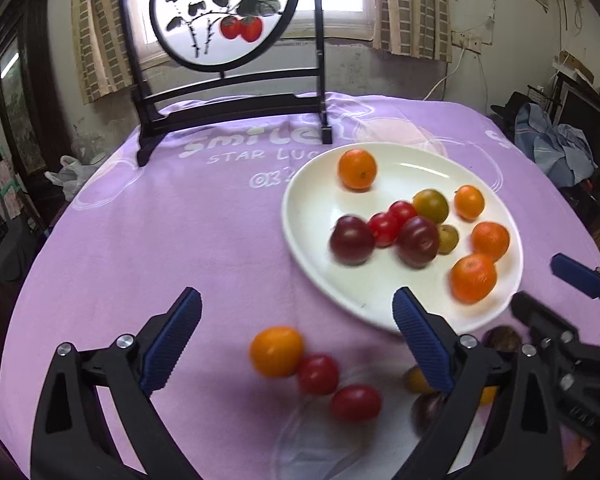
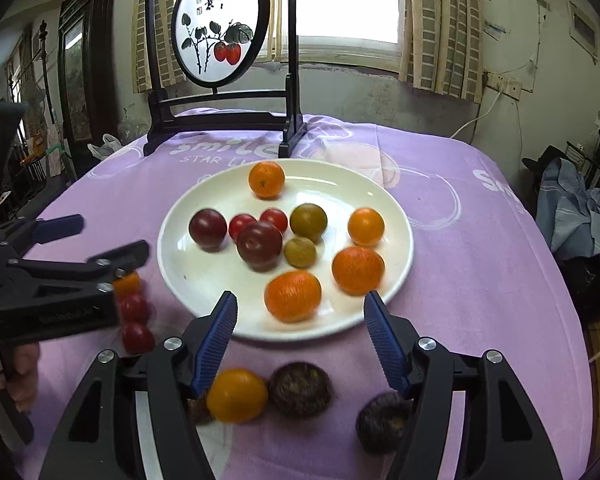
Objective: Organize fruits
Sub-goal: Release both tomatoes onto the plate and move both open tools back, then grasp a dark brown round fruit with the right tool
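Both tongs [image 1: 296, 328] [image 2: 300, 320] agape, tilted downward.

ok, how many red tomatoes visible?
4 red tomatoes: two on the white plate by the dark plums; two on the purple cloth left of it. Others may be hidden.

Both tools point forward and downward, side by side. The left tool [image 1: 296, 336] has its jaws spread wide, gripping nothing. At its three o'clock, the right tool [image 2: 300, 320] stands parted, also empty.
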Tool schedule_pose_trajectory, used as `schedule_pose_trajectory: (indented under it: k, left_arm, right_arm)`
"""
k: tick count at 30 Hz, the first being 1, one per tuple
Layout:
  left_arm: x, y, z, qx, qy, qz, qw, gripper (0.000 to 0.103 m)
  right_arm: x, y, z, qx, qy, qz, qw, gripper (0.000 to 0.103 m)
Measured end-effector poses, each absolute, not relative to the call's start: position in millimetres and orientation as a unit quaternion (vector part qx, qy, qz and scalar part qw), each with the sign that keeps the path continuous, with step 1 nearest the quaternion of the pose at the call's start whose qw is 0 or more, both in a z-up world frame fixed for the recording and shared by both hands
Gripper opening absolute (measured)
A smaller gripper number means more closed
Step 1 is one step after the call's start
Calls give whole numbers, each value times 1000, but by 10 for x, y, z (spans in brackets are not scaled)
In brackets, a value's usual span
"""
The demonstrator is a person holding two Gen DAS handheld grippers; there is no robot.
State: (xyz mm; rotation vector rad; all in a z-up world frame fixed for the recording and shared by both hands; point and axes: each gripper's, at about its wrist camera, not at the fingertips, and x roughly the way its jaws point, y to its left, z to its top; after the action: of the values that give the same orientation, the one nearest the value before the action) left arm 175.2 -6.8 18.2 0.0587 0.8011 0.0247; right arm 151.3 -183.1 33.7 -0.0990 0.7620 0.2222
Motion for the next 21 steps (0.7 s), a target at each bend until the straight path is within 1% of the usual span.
schedule_pose_trajectory:
  k: [6,11,14,21]
  left_arm:
    - [1483,246,31,6,401,24,916,94]
    - [1364,400,-70,-7,400,31,916,94]
    - [1340,438,-129,4,398,46,916,94]
    - [1352,512,-197,-16,417,37,908,94]
  right_arm:
    - [1253,-1884,285,-62,375,108,919,67]
    - [1065,-1912,221,-63,394,103,911,67]
    - [950,-1847,179,-64,410,123,902,67]
    - [768,-1561,8,-80,444,152,879,67]
